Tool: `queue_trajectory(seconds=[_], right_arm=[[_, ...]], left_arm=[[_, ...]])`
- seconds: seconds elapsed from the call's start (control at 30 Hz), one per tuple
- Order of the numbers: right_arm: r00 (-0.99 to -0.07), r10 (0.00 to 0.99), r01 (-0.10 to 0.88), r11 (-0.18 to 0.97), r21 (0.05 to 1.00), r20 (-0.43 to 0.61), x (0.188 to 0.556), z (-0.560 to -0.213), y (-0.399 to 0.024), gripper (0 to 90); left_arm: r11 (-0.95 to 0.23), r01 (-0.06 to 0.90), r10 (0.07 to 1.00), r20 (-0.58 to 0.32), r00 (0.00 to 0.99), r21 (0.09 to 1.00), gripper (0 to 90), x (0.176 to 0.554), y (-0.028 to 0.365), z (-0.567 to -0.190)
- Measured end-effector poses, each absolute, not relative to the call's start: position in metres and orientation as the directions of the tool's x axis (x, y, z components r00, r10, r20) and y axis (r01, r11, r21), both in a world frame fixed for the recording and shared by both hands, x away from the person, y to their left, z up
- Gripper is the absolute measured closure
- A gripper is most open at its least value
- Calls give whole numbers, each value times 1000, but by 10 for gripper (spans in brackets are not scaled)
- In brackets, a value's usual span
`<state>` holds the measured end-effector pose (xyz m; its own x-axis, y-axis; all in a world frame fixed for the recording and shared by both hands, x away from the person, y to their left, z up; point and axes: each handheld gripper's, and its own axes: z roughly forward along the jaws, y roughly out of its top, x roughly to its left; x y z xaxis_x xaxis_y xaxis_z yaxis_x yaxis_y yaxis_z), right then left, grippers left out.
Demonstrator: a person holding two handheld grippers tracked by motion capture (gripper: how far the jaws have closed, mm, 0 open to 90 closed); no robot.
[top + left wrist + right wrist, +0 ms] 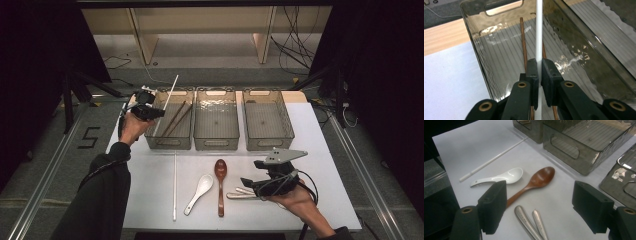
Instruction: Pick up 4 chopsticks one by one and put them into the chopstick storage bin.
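My left gripper (158,113) (540,72) is shut on a white chopstick (170,95) (539,32), which it holds slanted over the left smoky plastic bin (150,141) (477,53). Two brown chopsticks (178,118) (523,42) lie inside that bin. On the white table lie a second white chopstick (174,185) (494,160), a white ceramic spoon (199,192) (499,177), a brown wooden spoon (220,185) (536,181) and two metal utensil handles (239,194) (529,222). My right gripper (248,184) (542,206) stands open low over the metal handles, with nothing pressed between its pads.
A middle bin (216,145) (574,160) and a right bin (268,145) stand beside the left one along the table's far side; both look bare inside. Cables trail on the floor beyond the table. Metal rails run along both sides.
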<state>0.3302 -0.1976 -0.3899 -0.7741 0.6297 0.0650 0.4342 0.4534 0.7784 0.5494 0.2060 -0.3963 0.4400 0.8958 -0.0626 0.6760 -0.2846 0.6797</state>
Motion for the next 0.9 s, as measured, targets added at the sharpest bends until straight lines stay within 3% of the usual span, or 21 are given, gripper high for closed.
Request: queue_trajectory(seconds=[0.27, 0.5, 0.9], right_arm=[[-775, 629, 433, 453, 779, 65, 330, -390, -198, 290], [-775, 629, 433, 453, 779, 65, 330, -390, -197, 290], [-773, 631, 434, 453, 778, 64, 330, -390, -197, 290]], left_arm=[[-279, 696, 903, -66, 425, 661, 823, 551, 205, -402], [-258, 694, 908, -78, 412, 672, 737, 548, 207, -397], [-221, 736, 908, -140, 395, 640, 430, 506, 198, -370]])
